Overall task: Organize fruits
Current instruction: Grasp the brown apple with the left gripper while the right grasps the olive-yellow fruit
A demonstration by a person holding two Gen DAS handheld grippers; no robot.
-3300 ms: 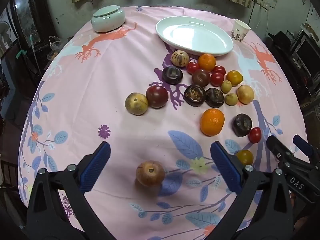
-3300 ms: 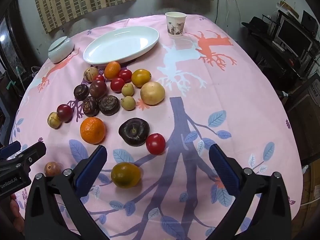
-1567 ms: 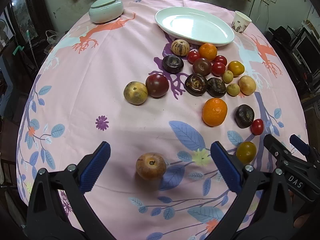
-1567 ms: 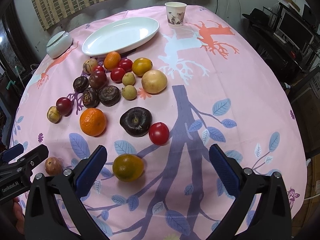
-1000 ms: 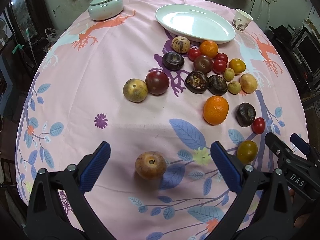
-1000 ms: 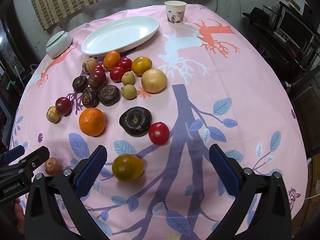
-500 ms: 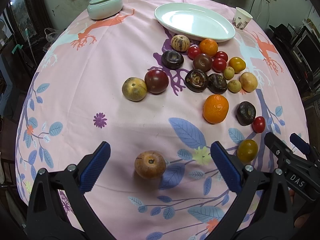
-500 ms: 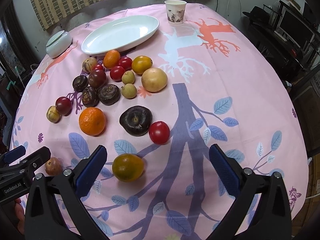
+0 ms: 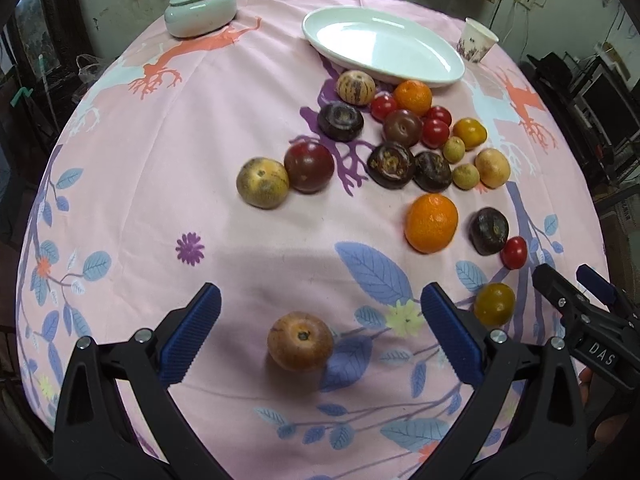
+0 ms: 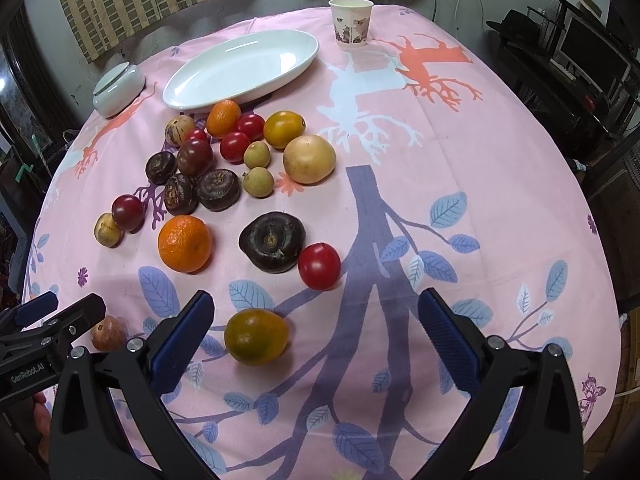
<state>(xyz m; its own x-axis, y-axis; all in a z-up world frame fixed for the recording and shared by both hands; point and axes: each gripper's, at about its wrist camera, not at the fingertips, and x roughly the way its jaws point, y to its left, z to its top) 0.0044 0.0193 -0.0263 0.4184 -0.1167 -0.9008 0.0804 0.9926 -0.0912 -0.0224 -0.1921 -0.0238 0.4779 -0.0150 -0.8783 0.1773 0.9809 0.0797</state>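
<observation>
At my table's far edge stands a paper cup (image 10: 351, 22). A lidded pale green dish (image 9: 201, 9) sits near the far left edge of the pink tablecloth (image 9: 200, 120).

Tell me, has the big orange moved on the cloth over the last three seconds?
No. The big orange sits in the same spot beside the dark flat fruit and below the purple branch print; only the camera view shifted slightly.

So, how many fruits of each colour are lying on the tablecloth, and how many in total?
Bright red fruits: 4
Orange fruits: 2
Blackish purple fruits: 4
Dark red-brown fruits: 2
Yellow-orange or greenish fruits: 2
Small tan fruits: 2
Larger tan or brown fruits: 4
Total: 20
</observation>
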